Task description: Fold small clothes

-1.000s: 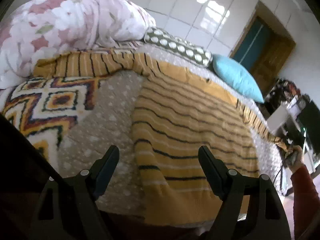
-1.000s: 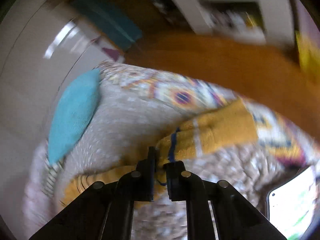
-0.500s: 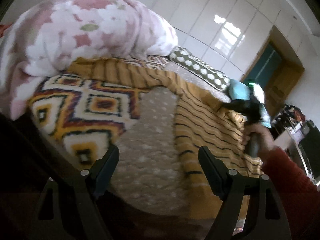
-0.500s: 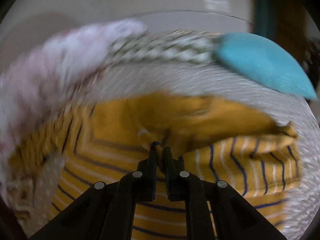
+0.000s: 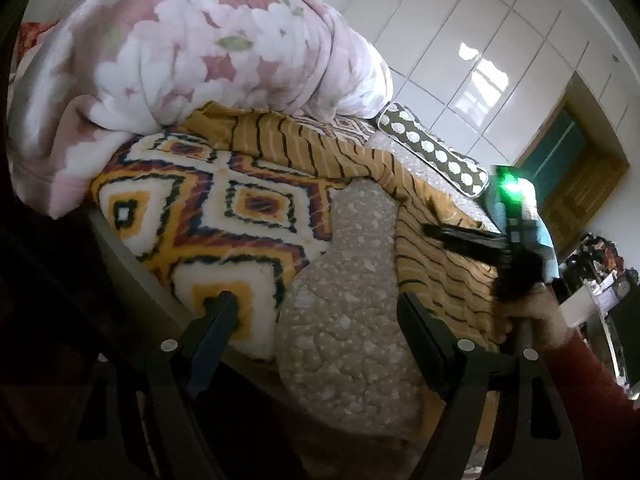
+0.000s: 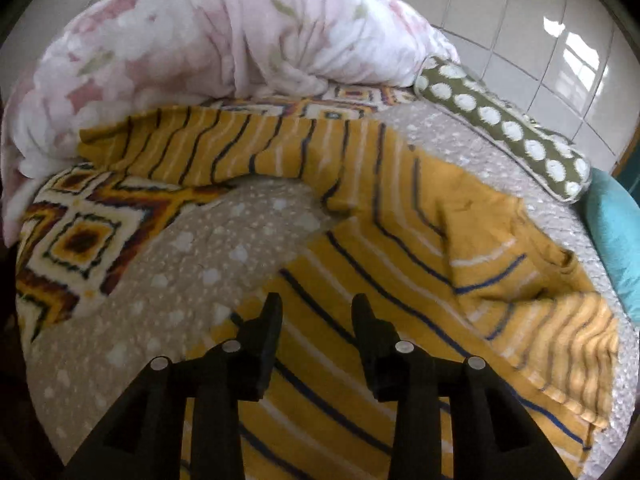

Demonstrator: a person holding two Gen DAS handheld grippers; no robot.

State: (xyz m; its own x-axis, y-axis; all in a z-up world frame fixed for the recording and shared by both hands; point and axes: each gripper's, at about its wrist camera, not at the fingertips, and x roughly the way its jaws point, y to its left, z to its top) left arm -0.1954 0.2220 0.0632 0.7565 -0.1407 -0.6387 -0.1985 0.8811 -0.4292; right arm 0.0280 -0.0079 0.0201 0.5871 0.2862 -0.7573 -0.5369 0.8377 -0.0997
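A mustard-yellow sweater [image 6: 384,240] with dark blue and white stripes lies spread on the bed. Its right sleeve [image 6: 552,320] is folded in over the body and its left sleeve [image 6: 224,152] stretches out to the left. My right gripper [image 6: 316,312] is open and empty just above the sweater's lower body. My left gripper [image 5: 316,312] is open and empty over the bed's near edge, left of the sweater [image 5: 436,240]. The right gripper [image 5: 472,236] also shows in the left wrist view, held over the sweater.
A pink floral duvet [image 6: 224,40] is heaped at the back left. A patterned fleece blanket [image 5: 208,216] covers the left of the beige quilt [image 5: 352,304]. A dotted olive pillow [image 6: 504,128] and a teal pillow [image 6: 616,240] lie at the back right.
My right gripper carried the right sleeve across the sweater's body, let it go and opened. My left gripper swung left, staying open.
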